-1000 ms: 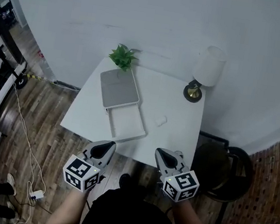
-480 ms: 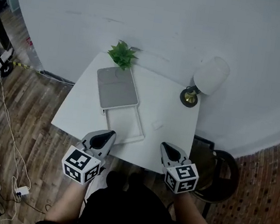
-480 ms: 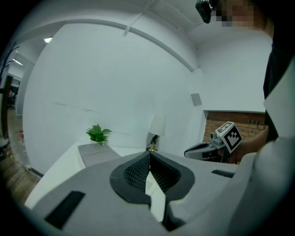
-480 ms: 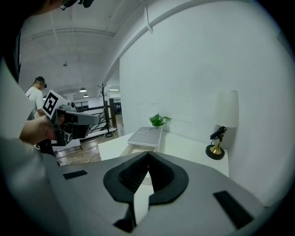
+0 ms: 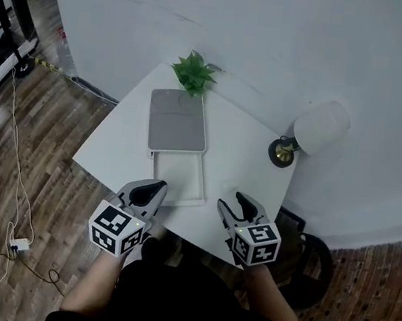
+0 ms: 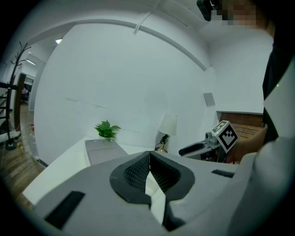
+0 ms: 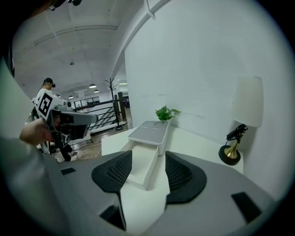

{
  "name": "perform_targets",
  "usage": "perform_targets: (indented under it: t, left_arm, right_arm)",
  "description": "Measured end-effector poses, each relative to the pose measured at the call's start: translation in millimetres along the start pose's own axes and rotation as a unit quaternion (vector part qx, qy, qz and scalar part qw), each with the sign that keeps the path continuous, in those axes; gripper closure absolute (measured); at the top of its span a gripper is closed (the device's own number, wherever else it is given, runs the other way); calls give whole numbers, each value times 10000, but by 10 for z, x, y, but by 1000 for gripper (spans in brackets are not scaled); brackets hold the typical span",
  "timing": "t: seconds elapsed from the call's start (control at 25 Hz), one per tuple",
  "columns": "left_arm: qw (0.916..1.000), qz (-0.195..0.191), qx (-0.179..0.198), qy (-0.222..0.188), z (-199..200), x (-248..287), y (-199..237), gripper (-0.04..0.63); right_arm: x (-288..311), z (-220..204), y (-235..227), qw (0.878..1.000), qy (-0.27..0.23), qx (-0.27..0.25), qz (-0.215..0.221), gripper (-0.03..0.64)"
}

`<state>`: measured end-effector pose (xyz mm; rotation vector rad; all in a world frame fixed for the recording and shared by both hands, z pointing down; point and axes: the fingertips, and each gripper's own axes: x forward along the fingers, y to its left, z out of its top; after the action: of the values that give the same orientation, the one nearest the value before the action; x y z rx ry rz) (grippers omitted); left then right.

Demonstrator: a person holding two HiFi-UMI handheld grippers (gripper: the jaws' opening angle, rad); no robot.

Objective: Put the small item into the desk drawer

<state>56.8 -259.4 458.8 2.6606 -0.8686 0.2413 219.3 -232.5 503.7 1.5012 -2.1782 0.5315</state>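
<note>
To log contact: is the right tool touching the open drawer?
Apart. The head view shows bare table between the right tool and the open drawer; its jaws are opening, nothing between them.

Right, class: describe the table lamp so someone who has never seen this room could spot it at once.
Start at the white table set against the pale wall. At its far right corner, apart from the grey-topped drawer box and the green plant, stands the lamp. It alone has a white shade above a round brass base.
</note>
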Motion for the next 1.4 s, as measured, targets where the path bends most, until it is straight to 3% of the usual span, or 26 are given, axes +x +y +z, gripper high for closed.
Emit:
perform_targets:
  t: [0.48,0.76,1.12,1.4]
  left_arm:
    - [9973,539,-248,426,-253,553,-129,586]
    - [9936,746,-487,700,-504,646,-30,586]
    - [9903,1003,-579,768,-513,640,90,586]
    - [9885,1186,-580,733,-449,552,130,585]
  right_arm:
    - [593,-691,-760,9963,798,215,244,334]
    - [957,-995,-1049,9928,1127,372,133,313]
    - [1372,-1256,-1148,9863,1642,-6,131,296]
    - [1452,-1418,-1143,9817,1882,174,237,298]
